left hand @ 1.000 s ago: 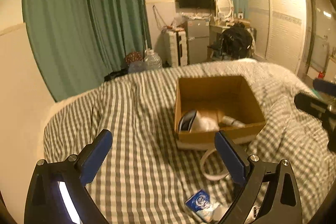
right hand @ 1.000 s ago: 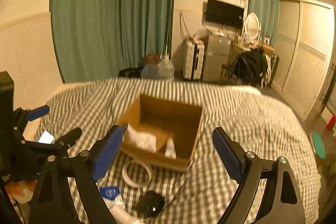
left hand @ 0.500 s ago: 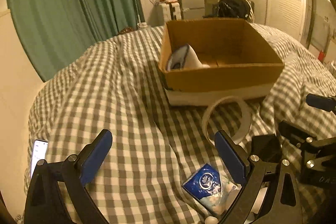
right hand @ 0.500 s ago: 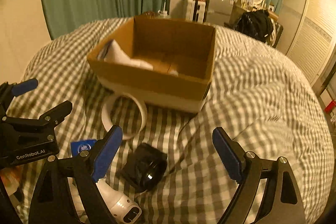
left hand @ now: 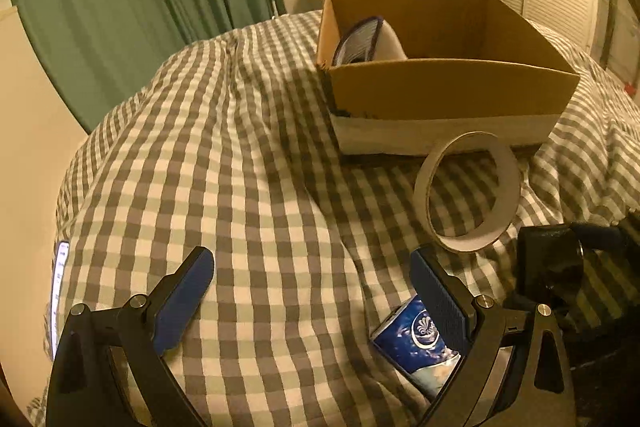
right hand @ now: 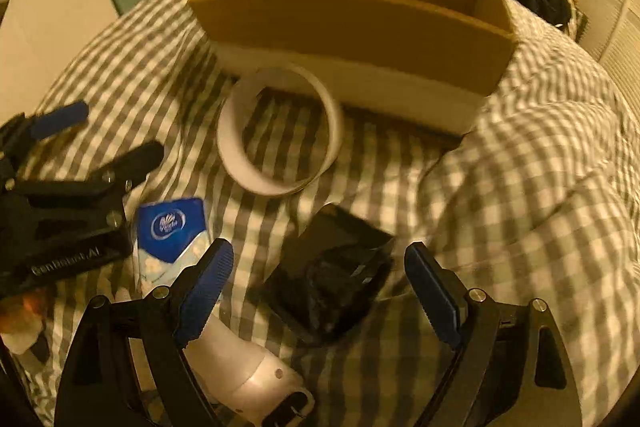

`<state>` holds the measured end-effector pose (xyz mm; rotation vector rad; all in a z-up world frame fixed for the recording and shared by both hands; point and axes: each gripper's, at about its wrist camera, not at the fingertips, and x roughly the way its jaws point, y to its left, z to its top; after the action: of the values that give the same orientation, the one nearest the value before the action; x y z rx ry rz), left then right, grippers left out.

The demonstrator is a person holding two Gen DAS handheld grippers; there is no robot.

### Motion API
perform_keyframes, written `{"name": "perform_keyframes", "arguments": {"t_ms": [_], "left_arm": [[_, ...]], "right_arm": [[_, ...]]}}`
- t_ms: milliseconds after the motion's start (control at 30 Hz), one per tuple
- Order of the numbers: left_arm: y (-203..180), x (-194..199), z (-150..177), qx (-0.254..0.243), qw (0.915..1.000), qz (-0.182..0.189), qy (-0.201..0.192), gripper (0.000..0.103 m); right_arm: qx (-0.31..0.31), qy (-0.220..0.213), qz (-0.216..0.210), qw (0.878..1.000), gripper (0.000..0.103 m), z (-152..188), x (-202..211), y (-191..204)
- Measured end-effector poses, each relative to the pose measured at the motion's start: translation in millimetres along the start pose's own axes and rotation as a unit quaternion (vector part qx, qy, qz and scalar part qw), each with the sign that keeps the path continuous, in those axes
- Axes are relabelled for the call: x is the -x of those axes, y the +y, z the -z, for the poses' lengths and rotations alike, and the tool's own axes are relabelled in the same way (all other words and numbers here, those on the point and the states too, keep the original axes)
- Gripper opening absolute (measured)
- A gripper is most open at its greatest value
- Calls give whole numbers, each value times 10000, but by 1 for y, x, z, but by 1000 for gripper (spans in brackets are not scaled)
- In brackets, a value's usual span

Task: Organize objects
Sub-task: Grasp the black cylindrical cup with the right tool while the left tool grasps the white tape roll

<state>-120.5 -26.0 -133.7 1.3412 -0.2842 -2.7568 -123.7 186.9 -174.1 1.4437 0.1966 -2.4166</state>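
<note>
Checked duvet (left hand: 260, 187) covers the bed. Cardboard box (left hand: 448, 87) sits on it; white tape ring (right hand: 280, 131) leans against its front wall. Black pouch (right hand: 332, 275) lies between the spread, empty fingers of right gripper (right hand: 320, 283). Left gripper (left hand: 312, 291) gapes wide, empty, blue tissue pack (left hand: 416, 339) beside one finger.

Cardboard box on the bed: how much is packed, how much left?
The brown cardboard box holds one white item with a dark rim. Both tools, left and right, are open and empty. On the checked quilt lie the white tape ring, blue tissue pack, black object and white device.
</note>
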Motion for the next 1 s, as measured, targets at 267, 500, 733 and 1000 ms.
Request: {"name": "perform_keyframes", "arguments": {"t_ms": [267, 500, 733, 1000], "left_arm": [[-4, -1, 2, -86, 9999, 74, 68, 100], [-22, -5, 0, -339, 9988, 315, 156, 100], [-56, -15, -12, -550, 9946, 849, 240, 100], [-84, -38, -33, -617, 9909, 1121, 410, 100]], "right_arm": [[237, 104, 146, 9996, 55, 7, -7, 7], [-75, -713, 145, 9973, 49, -2, 45, -18], [-327, -1031, 312, 9936, 48, -15, 66, -54], [-658, -988, -4, 9929, 48, -12, 56, -68]]}}
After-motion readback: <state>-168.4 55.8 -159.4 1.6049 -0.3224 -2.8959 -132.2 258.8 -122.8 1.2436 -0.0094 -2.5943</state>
